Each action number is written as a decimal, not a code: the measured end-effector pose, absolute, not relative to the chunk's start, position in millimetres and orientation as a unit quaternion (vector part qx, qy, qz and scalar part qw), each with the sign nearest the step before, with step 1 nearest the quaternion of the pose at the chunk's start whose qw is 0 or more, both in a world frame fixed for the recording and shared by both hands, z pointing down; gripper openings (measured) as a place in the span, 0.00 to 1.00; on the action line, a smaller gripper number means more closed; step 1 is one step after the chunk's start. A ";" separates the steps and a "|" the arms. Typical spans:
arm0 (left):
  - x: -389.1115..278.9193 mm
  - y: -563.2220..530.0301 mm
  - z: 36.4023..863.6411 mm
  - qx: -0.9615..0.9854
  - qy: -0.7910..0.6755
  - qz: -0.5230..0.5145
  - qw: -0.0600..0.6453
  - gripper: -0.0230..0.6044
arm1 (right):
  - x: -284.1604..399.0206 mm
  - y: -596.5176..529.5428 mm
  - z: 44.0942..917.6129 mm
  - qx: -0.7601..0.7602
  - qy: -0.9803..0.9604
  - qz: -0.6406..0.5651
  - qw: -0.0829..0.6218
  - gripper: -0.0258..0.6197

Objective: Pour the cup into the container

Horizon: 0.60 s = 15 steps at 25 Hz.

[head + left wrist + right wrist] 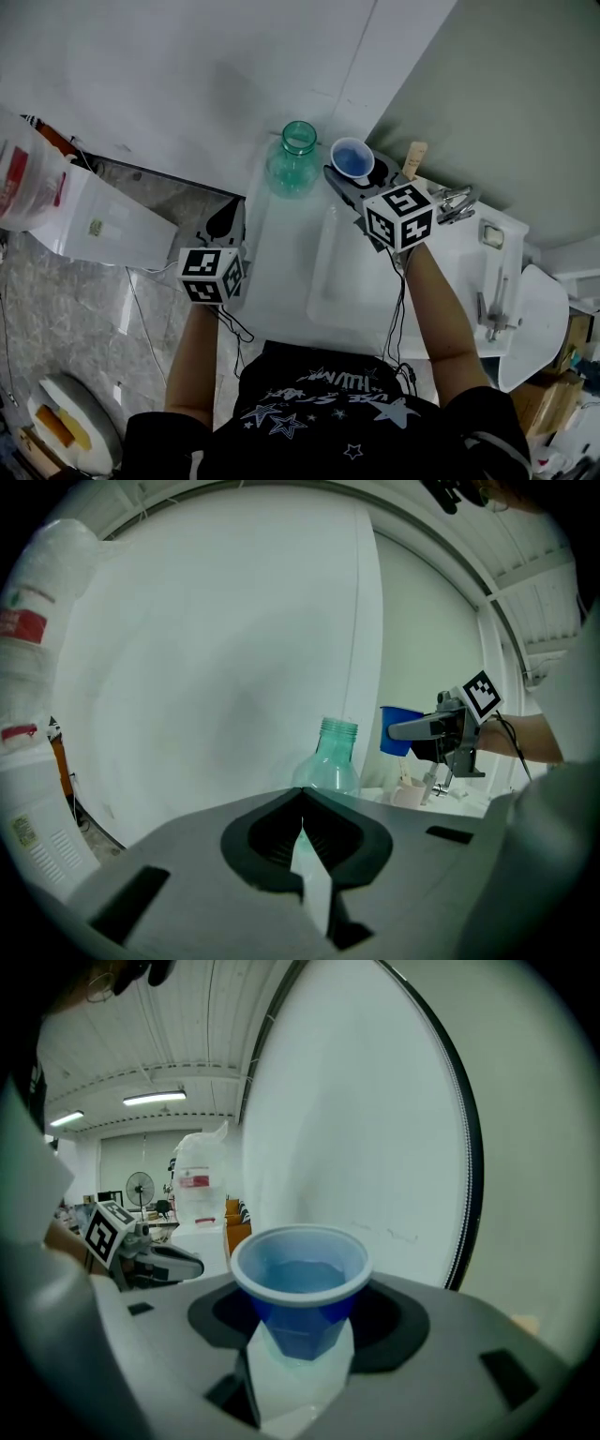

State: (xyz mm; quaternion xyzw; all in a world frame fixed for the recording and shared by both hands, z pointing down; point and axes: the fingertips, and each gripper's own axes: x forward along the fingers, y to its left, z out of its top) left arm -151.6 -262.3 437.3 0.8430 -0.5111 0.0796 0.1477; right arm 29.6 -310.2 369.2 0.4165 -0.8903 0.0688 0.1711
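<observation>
A clear green-tinted bottle (292,159) with an open neck stands upright at the far end of the white table (281,300). Just to its right is a blue cup (352,159), upright and holding liquid, with my right gripper (349,183) shut on it. In the right gripper view the cup (300,1288) sits between the jaws of the right gripper (300,1335). The left gripper view shows the bottle (330,761) ahead and the cup (401,729) lifted to about neck height. My left gripper (228,223) hangs off the table's left edge, its jaws (302,803) shut on nothing.
A shallow white tray (328,272) lies in the middle of the table. Metal tools (455,204) and a wooden stick (413,159) lie at the right. A white box (94,220) and a plastic bag (23,178) stand on the floor at the left.
</observation>
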 end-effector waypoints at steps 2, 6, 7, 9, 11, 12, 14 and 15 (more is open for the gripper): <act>-152.1 -263.6 433.8 0.844 -0.511 0.079 0.145 0.05 | 25.6 -312.7 363.2 0.410 -0.892 0.066 0.177 0.44; -152.5 -265.6 427.4 0.845 -0.511 0.073 0.142 0.05 | 20.2 -320.1 353.1 0.403 -0.893 0.051 0.194 0.44; -152.3 -266.0 425.9 0.846 -0.510 0.071 0.141 0.05 | 19.4 -322.2 351.6 0.400 -0.893 0.044 0.202 0.44; -152.6 -267.7 423.5 0.847 -0.509 0.069 0.139 0.06 | 18.1 -327.0 350.2 0.395 -0.892 0.033 0.218 0.44; -153.8 -270.6 421.9 0.847 -0.509 0.069 0.136 0.05 | 17.1 -332.5 350.4 0.391 -0.890 0.024 0.235 0.44; -154.3 -271.9 421.4 0.848 -0.509 0.068 0.136 0.05 | 16.7 -335.1 350.8 0.389 -0.888 0.017 0.243 0.44; -154.9 -273.1 420.9 0.848 -0.509 0.067 0.136 0.05 | 16.3 -339.0 352.3 0.385 -0.885 -0.001 0.262 0.44; -155.1 -273.4 420.8 0.848 -0.508 0.067 0.136 0.05 | 16.0 -340.5 353.7 0.383 -0.883 -0.010 0.271 0.44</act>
